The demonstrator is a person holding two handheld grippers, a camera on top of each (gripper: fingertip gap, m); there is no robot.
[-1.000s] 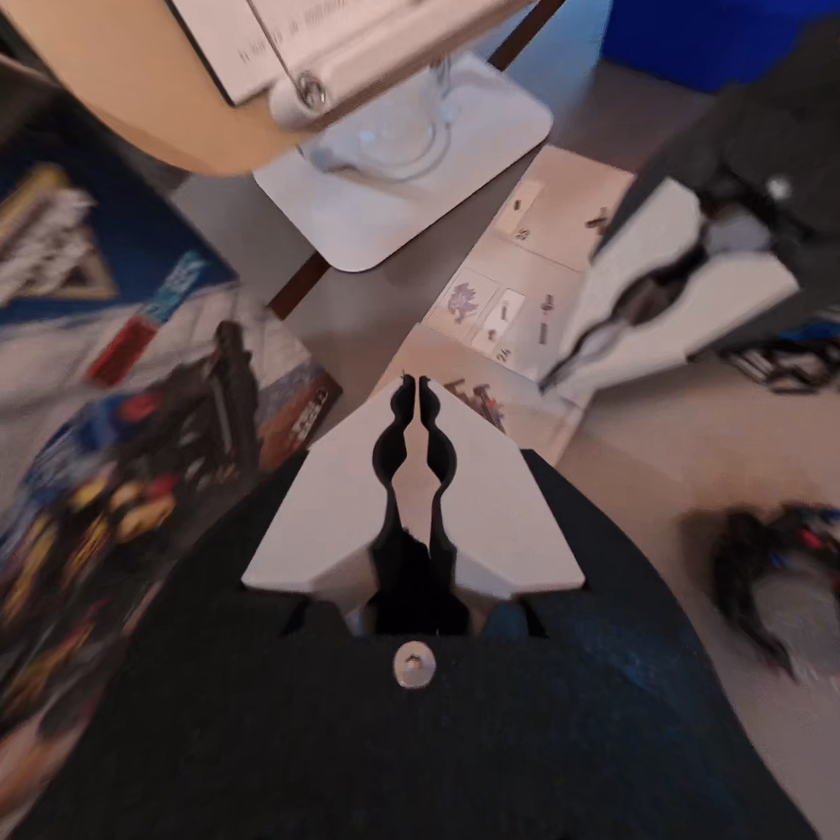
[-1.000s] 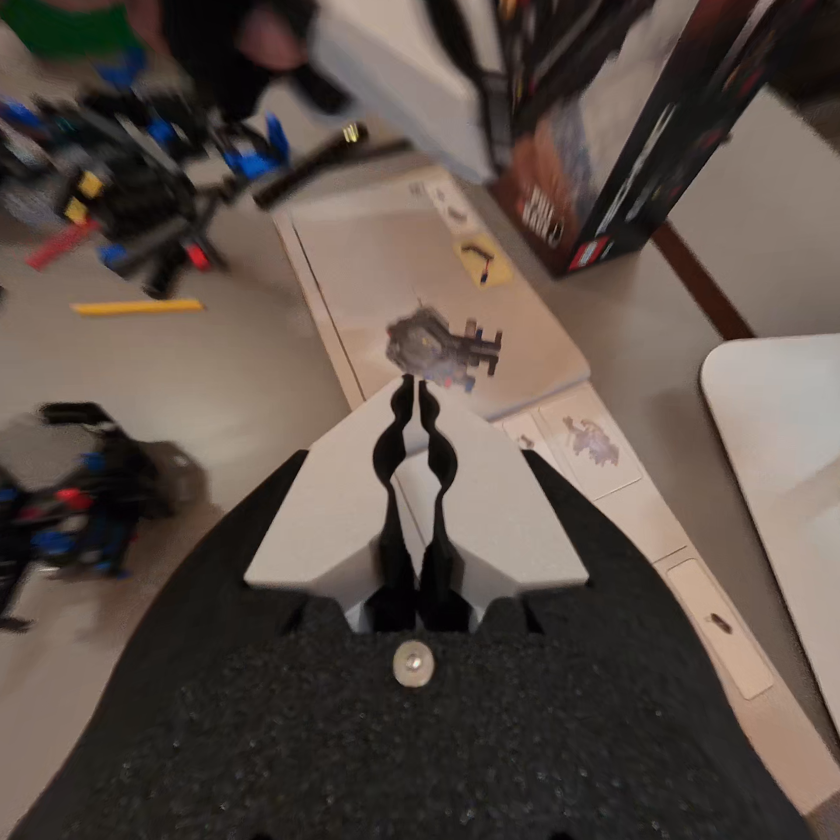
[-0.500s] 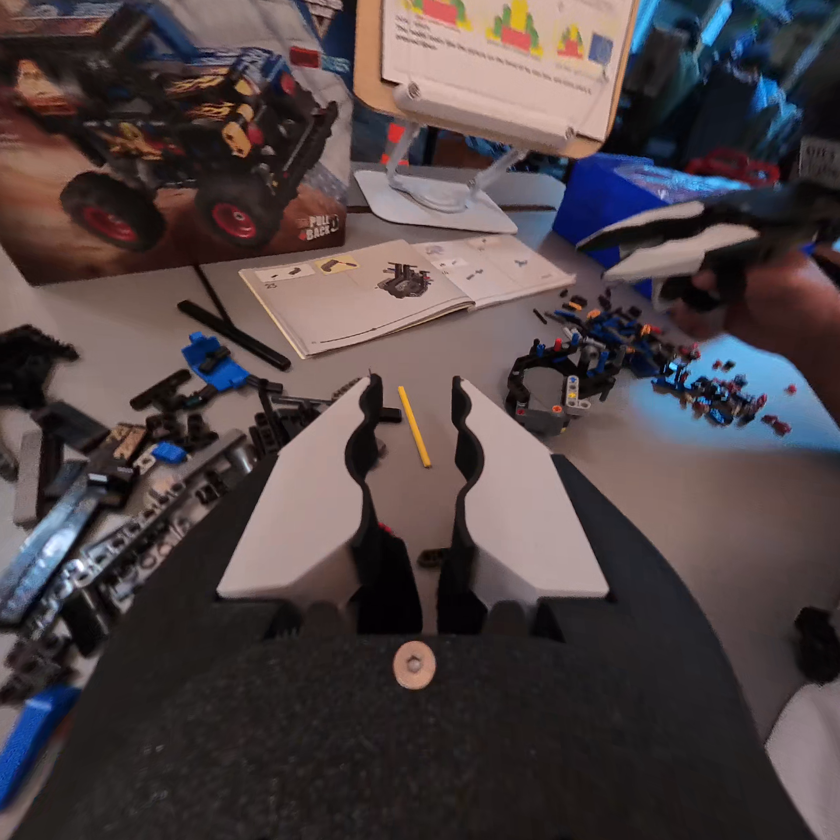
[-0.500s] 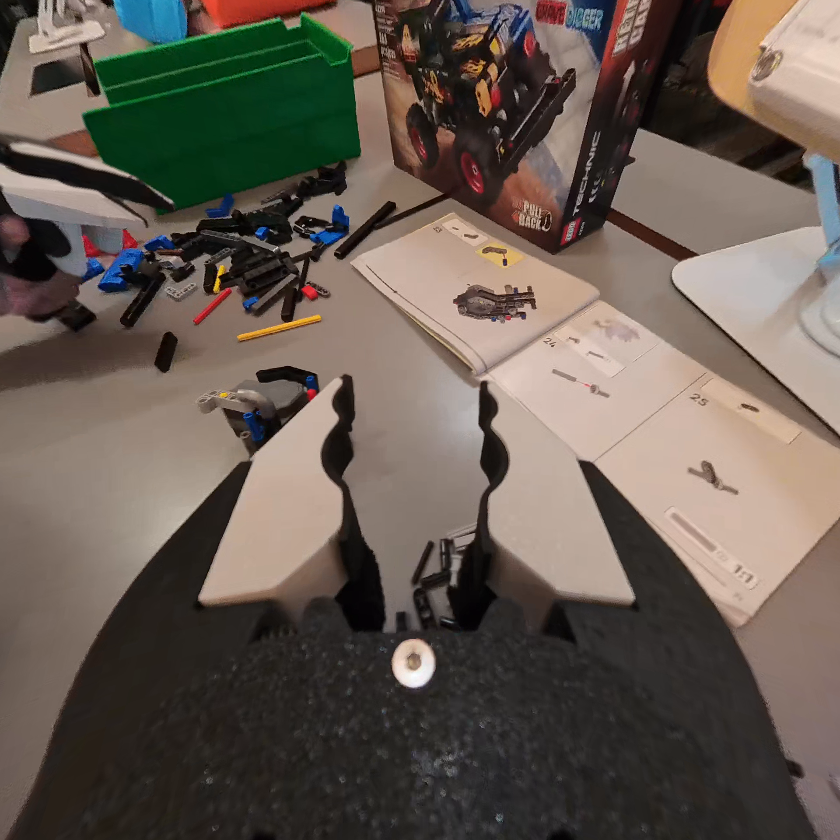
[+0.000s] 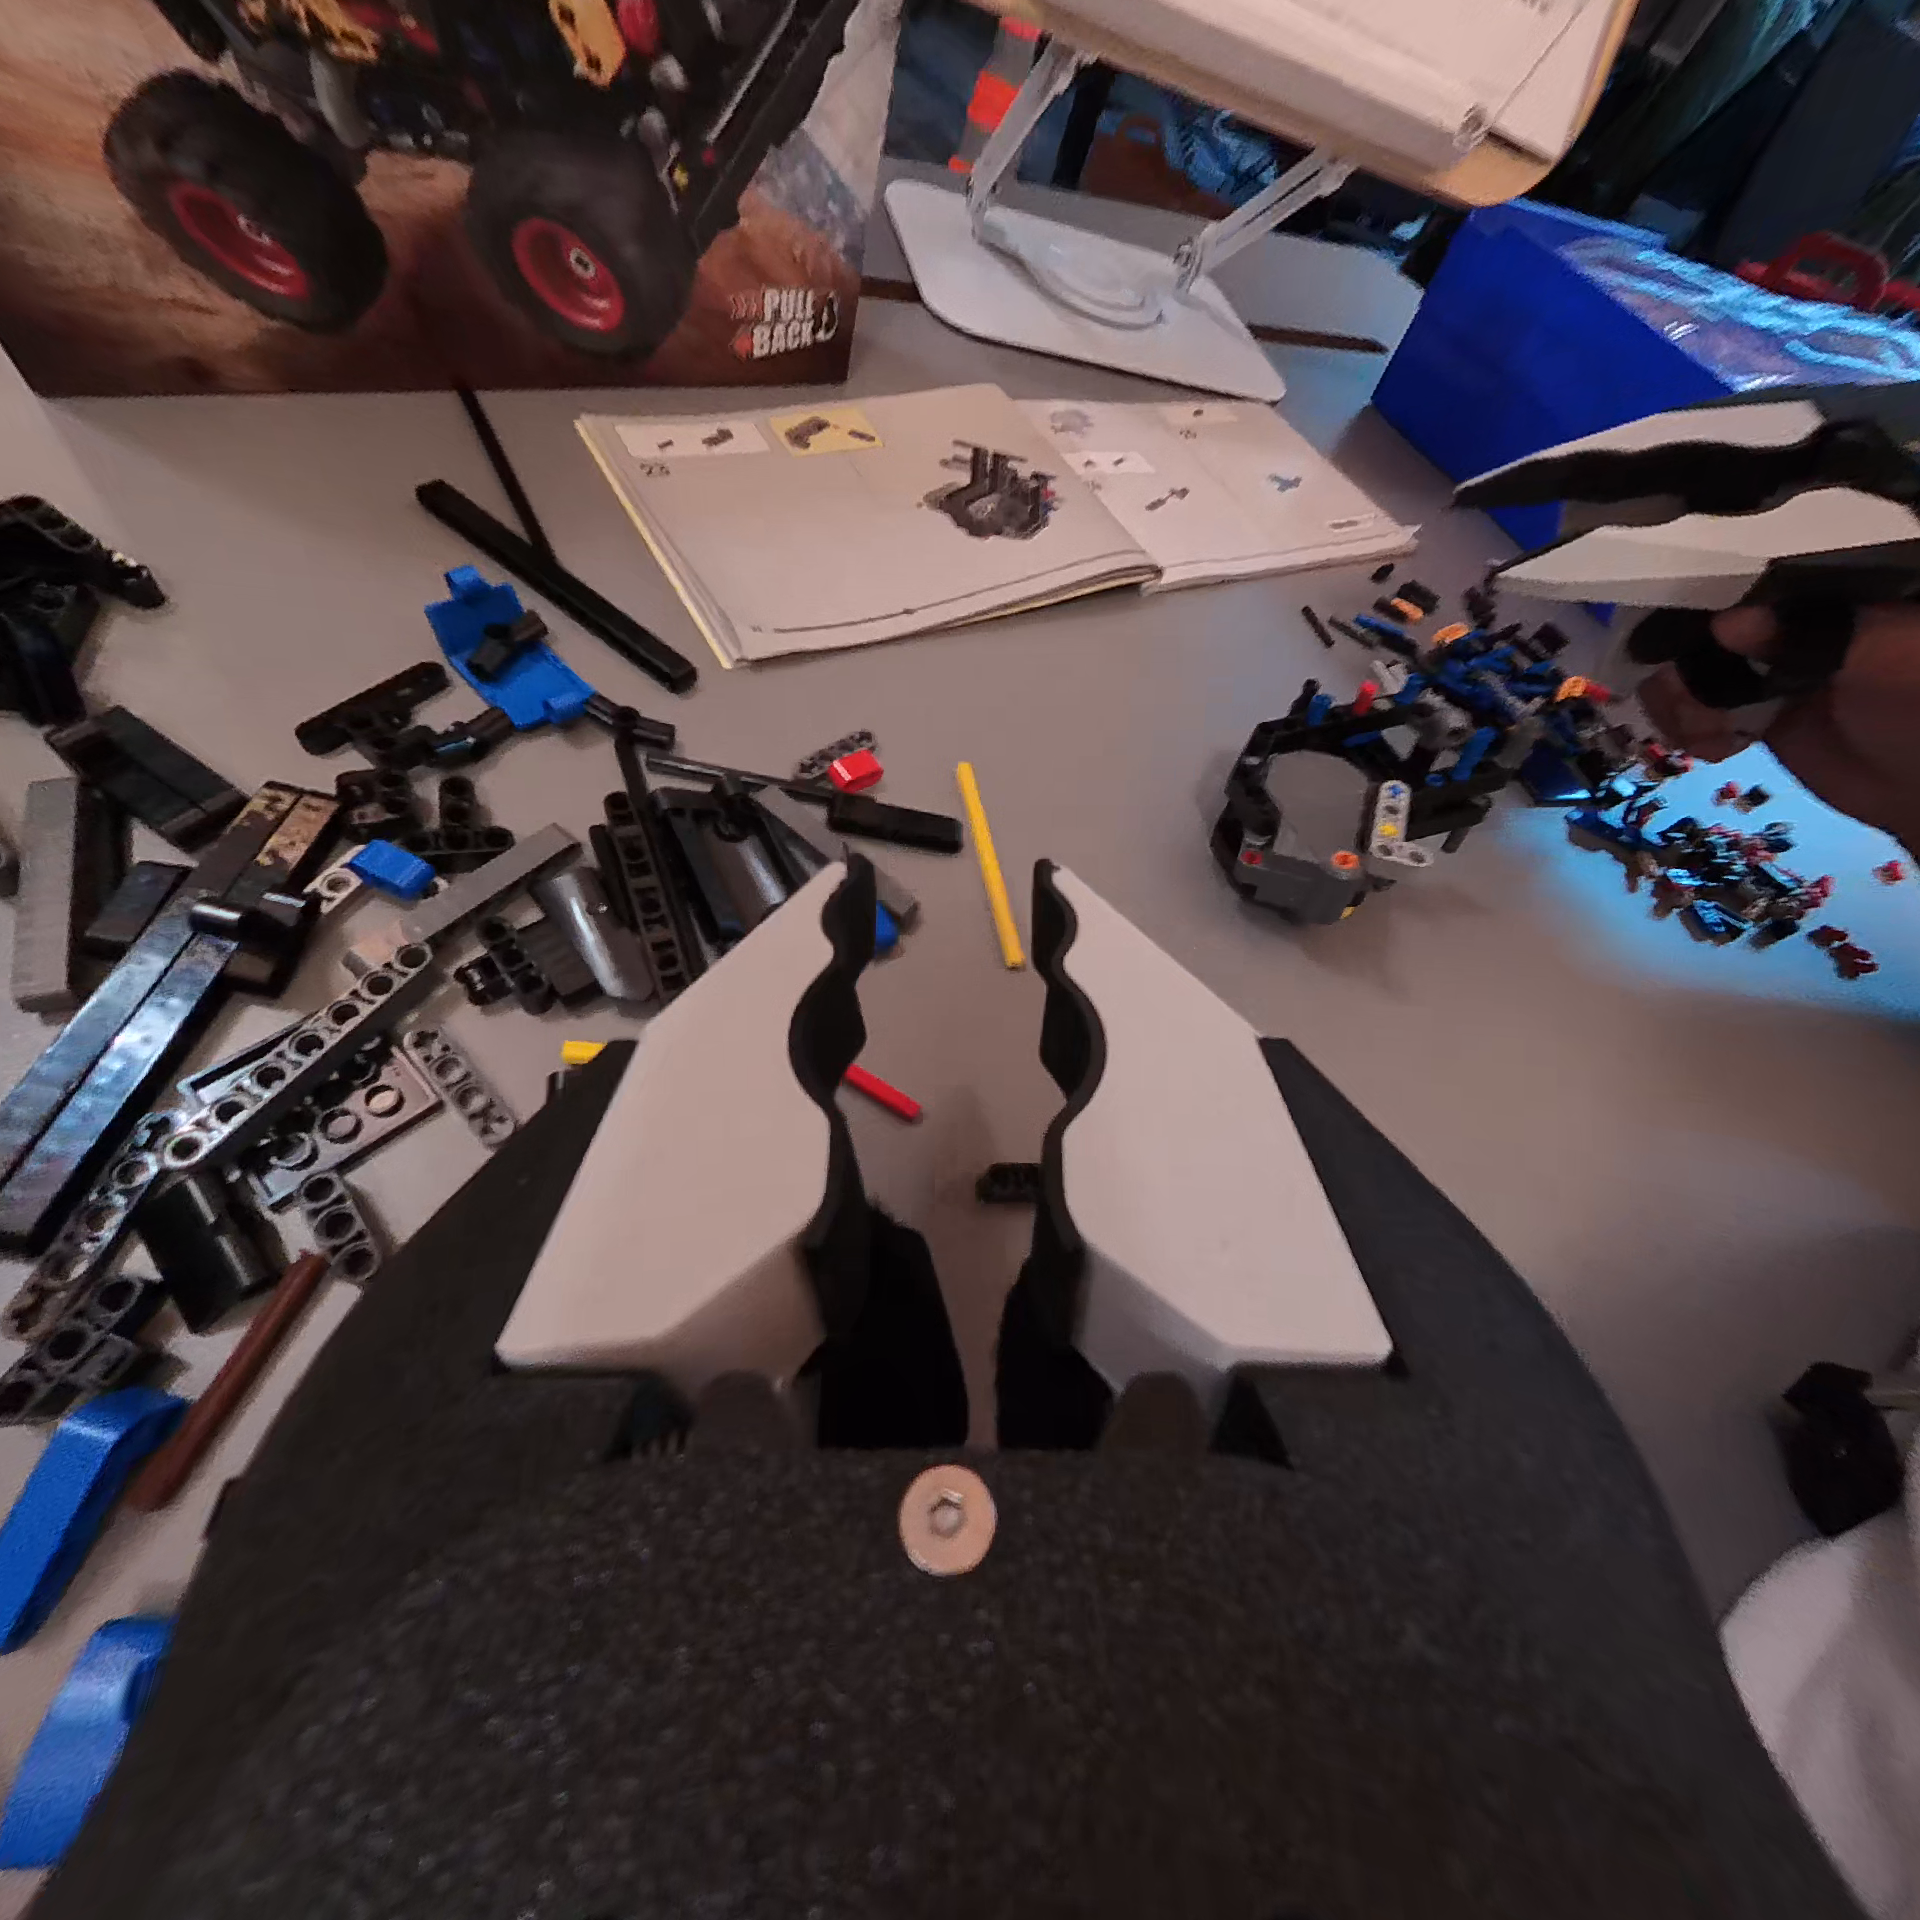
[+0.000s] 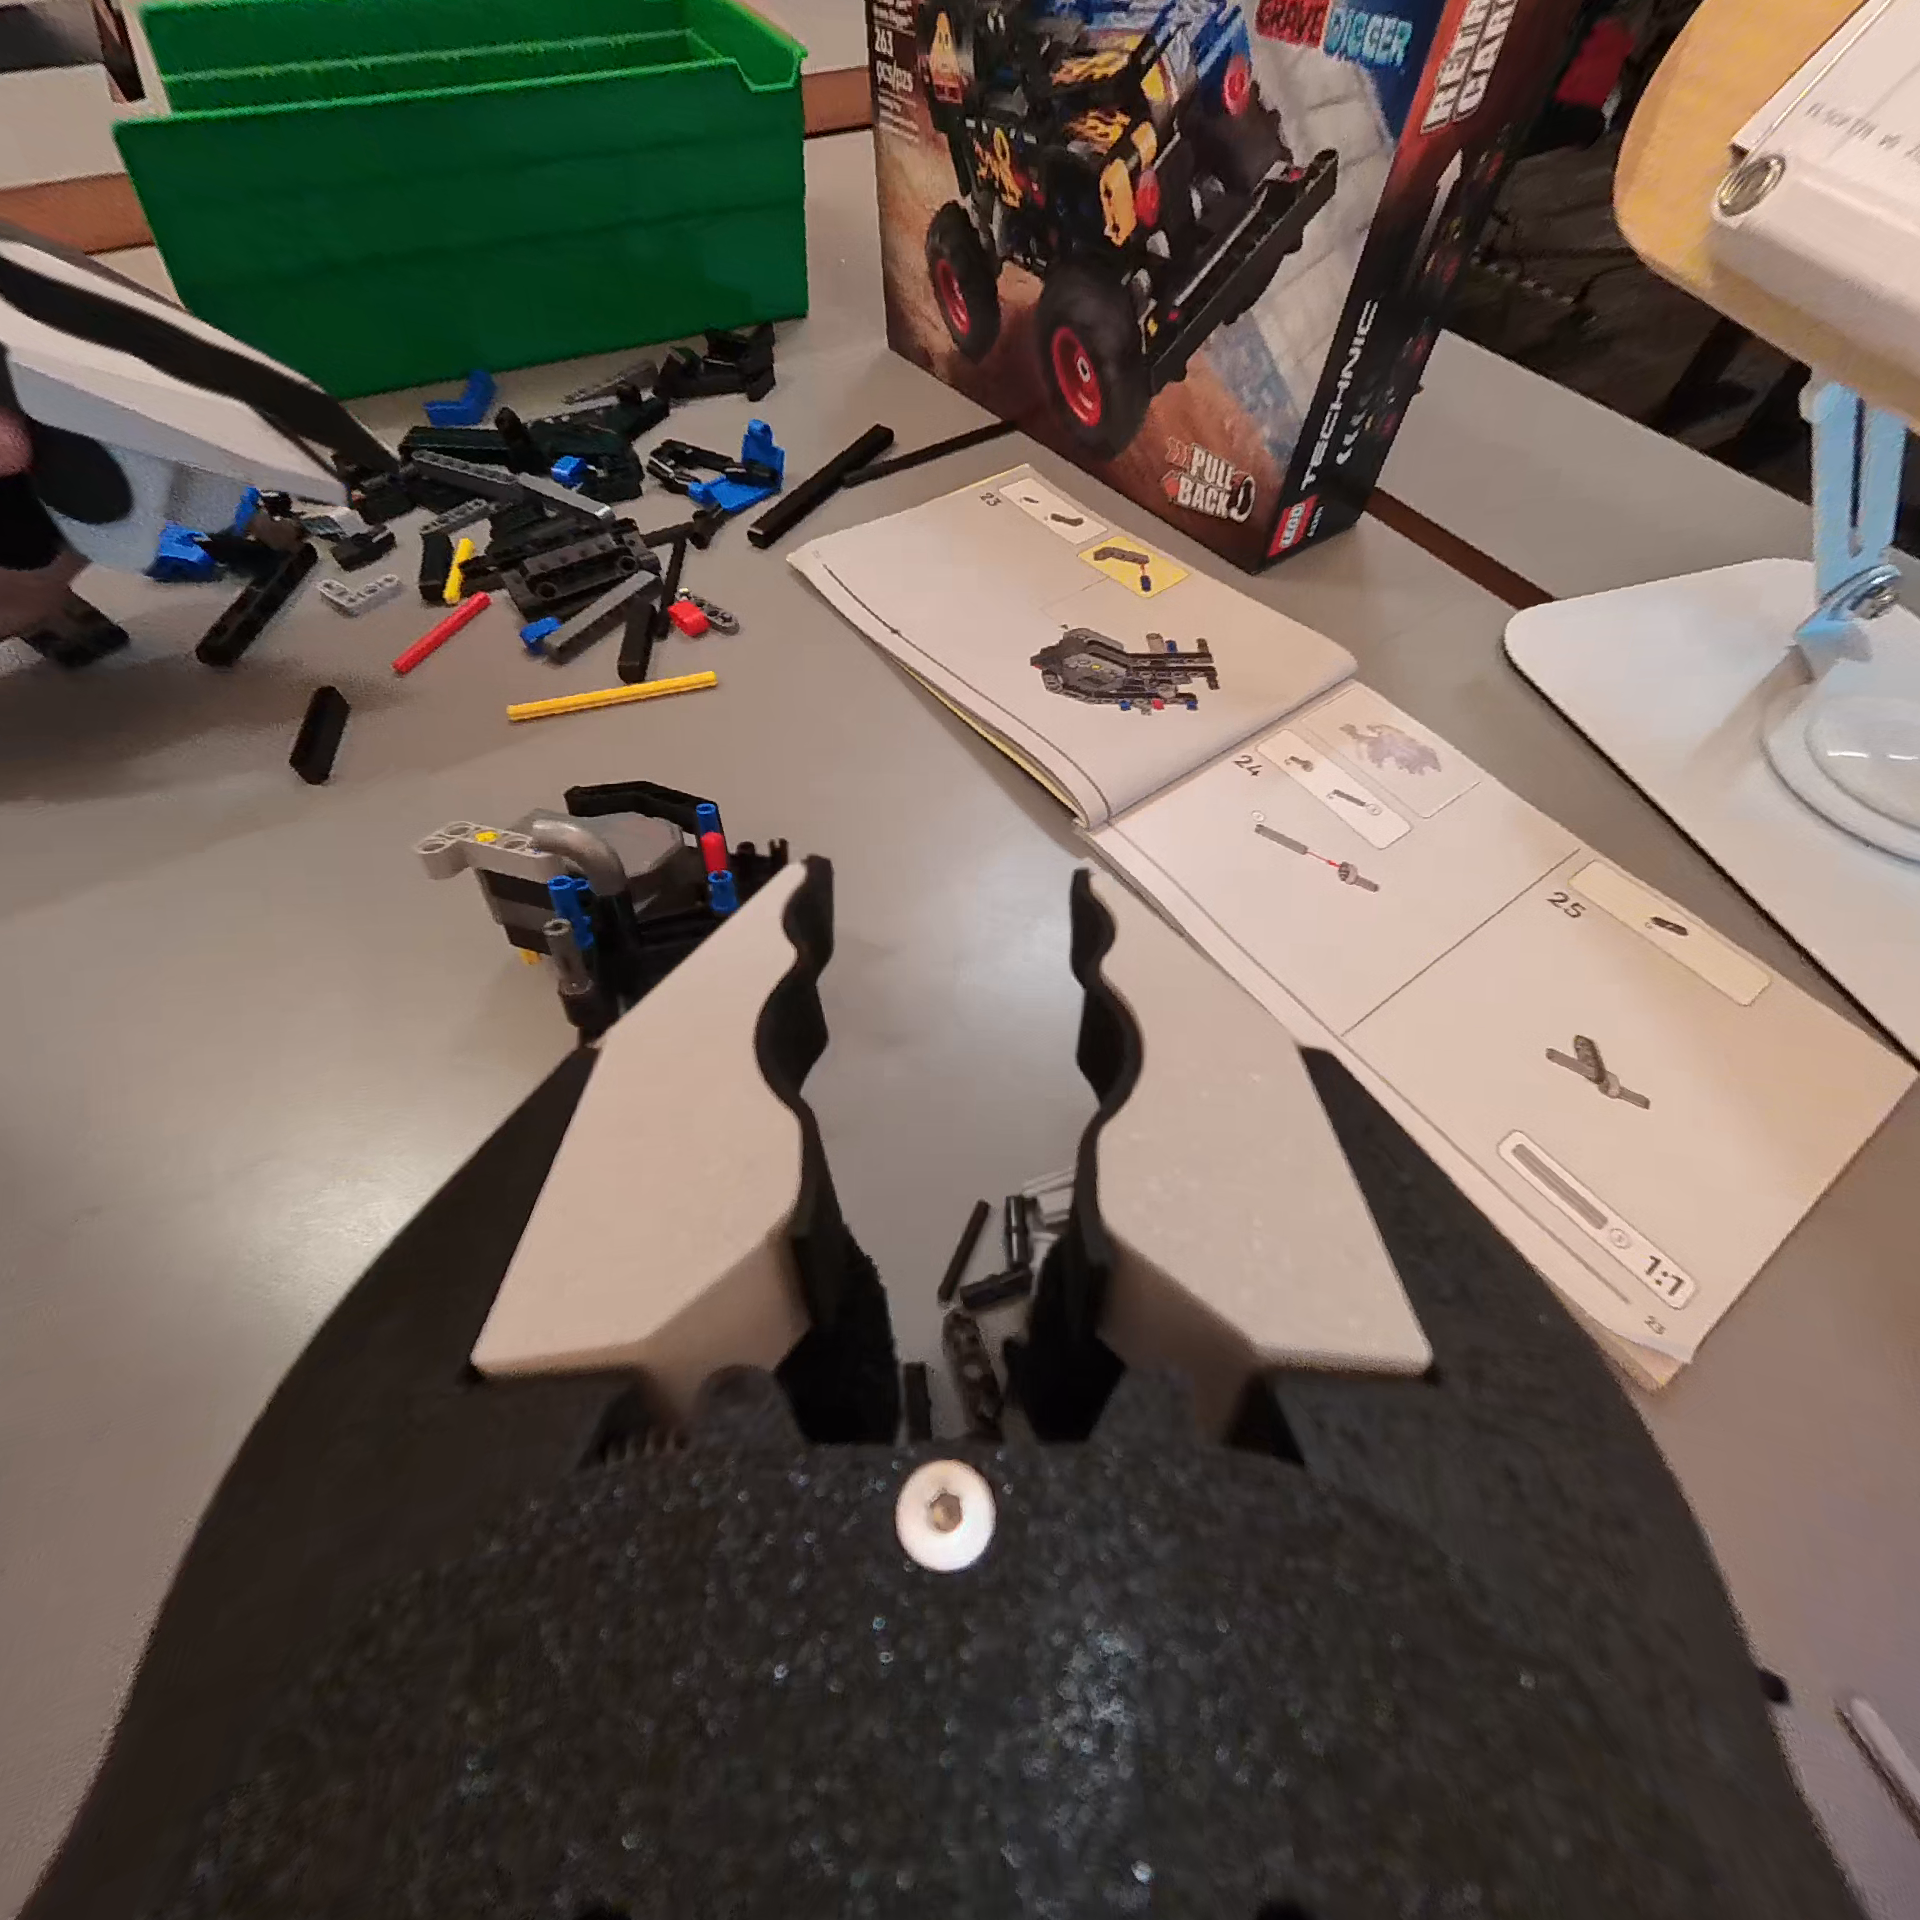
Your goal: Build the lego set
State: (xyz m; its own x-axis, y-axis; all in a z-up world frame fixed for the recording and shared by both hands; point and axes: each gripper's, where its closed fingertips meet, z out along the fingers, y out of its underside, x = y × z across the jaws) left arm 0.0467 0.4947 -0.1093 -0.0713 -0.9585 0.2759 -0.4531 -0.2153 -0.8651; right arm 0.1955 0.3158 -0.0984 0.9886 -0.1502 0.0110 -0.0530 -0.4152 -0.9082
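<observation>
A half-built black and grey lego frame (image 5: 1320, 821) with blue pins sits on the grey table; it also shows in the right wrist view (image 6: 613, 883), just left of my right gripper's tips. My left gripper (image 5: 945, 883) is open and empty above a pile of loose black, grey and blue pieces (image 5: 343, 935), next to a yellow axle (image 5: 989, 868). My right gripper (image 6: 948, 878) is open and empty, with small black pins (image 6: 987, 1262) on the table between its jaws. The open instruction booklet (image 6: 1195, 748) lies to its right.
The lego set's box (image 6: 1174, 249) stands at the back, a green bin (image 6: 468, 187) to its left. A white stand base (image 6: 1714, 707) is at the right. A blue box (image 5: 1621, 343) and several small pins (image 5: 1714, 873) lie at the right of the left wrist view. About 25 cm separates my left fingertips from my right. From my left tips it is roughly 8 cm to the yellow axle (image 5: 989, 868); from my right, 20 cm. It is also in sight in the right wrist view (image 6: 601, 688).
Both grippers went from shut to open and swung from close over the booklet to a wider view of the table. Since half a second ago both have moved slightly closer to the table.
</observation>
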